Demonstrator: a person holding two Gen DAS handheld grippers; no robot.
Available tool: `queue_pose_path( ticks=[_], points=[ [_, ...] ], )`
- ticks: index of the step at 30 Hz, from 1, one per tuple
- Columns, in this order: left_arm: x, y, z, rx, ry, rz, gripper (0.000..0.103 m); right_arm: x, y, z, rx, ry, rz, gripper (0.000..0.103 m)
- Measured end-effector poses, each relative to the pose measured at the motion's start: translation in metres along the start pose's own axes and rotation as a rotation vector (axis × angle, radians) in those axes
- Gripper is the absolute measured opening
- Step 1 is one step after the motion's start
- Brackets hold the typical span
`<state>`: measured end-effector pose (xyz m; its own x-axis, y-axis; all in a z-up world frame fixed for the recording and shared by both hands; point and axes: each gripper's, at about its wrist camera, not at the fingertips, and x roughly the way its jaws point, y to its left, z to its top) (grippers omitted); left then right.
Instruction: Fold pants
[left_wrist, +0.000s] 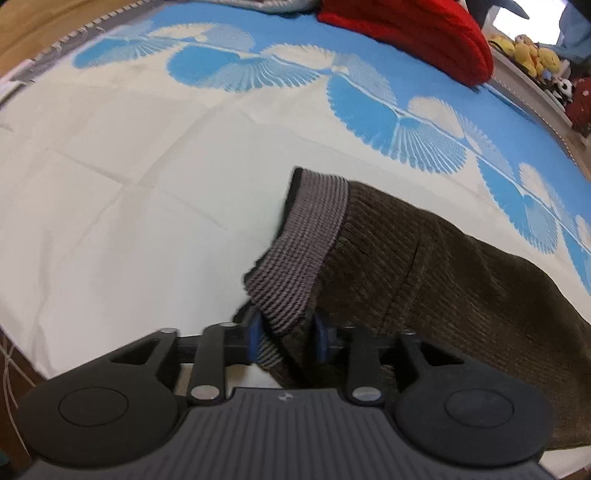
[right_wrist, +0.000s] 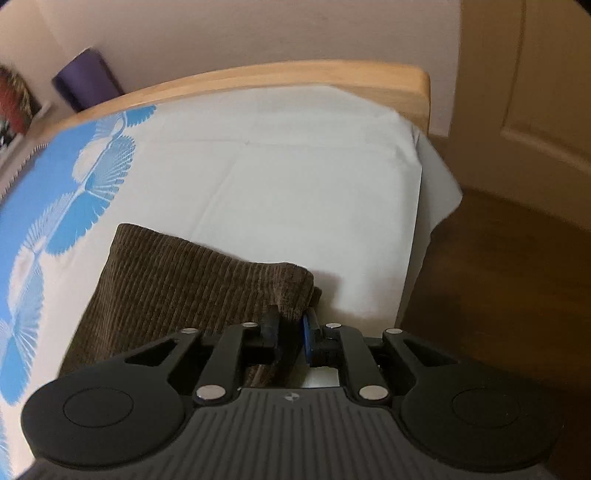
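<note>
On the left side of the left wrist view, a white bedsheet with a blue fan-shaped print (left_wrist: 110, 177) lies smooth and bare, with its blue band running along the far edge. Lower down, the left gripper (left_wrist: 288, 338) points steeply down at the bed. The grey ribbed waistband (left_wrist: 303, 251) of the dark brown corduroy pants (left_wrist: 443, 277) sits between its blue-padded fingers (left_wrist: 255, 338). The jaws stand partly apart with the cloth bunched between them; whether the pads press on it cannot be told. To the right, the brown fabric spreads across the sheet toward the near edge. At the far right, a red knitted garment (left_wrist: 417, 37) lies on the blue band, and a row of yellow plush toys (left_wrist: 524, 51) sits on a ledge beyond the bed.

In the right wrist view, the blue print runs down the left edge. The pants (right_wrist: 177, 280) lie on the white sheet left of centre, folded into a thick block. The right gripper (right_wrist: 291, 336) has its jaws nearly together, pinching the near right corner of that block. Behind the bed a light wooden headboard (right_wrist: 295, 79) curves across, with a dark purple cylinder (right_wrist: 86, 83) standing by the wall at its left. To the right, the sheet hangs over the bed's edge above a dark brown wooden floor (right_wrist: 498, 277).
</note>
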<state>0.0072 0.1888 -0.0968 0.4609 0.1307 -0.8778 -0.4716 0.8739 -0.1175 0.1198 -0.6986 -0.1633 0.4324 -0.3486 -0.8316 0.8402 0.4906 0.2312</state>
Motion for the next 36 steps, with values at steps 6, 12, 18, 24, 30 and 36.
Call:
queue_pose_path(
  ticks=[6,12,18,24,30,36],
  points=[
    [-0.047,-0.003,0.005,0.050,-0.251,0.103,0.042,-0.042,0.016,-0.004,-0.137,-0.184,-0.084,0.038],
    [-0.045,-0.025,0.014,0.165,-0.277,-0.089,0.030,-0.065,0.040,-0.016,-0.300,-0.210,0.124,0.038],
    [0.015,-0.031,0.004,0.228,0.054,0.097,0.031,-0.053,0.075,-0.041,-0.484,-0.018,0.292,0.038],
    [-0.021,-0.021,0.063,0.112,-0.109,-0.065,0.040,-0.054,0.079,-0.040,-0.514,0.008,0.291,0.038],
    [0.040,0.001,0.091,-0.007,-0.058,-0.120,0.056,-0.055,0.079,-0.039,-0.502,0.003,0.284,0.038],
    [0.078,0.016,0.102,-0.109,0.075,-0.282,0.066,-0.055,0.076,-0.039,-0.486,0.011,0.260,0.038]
  ],
)
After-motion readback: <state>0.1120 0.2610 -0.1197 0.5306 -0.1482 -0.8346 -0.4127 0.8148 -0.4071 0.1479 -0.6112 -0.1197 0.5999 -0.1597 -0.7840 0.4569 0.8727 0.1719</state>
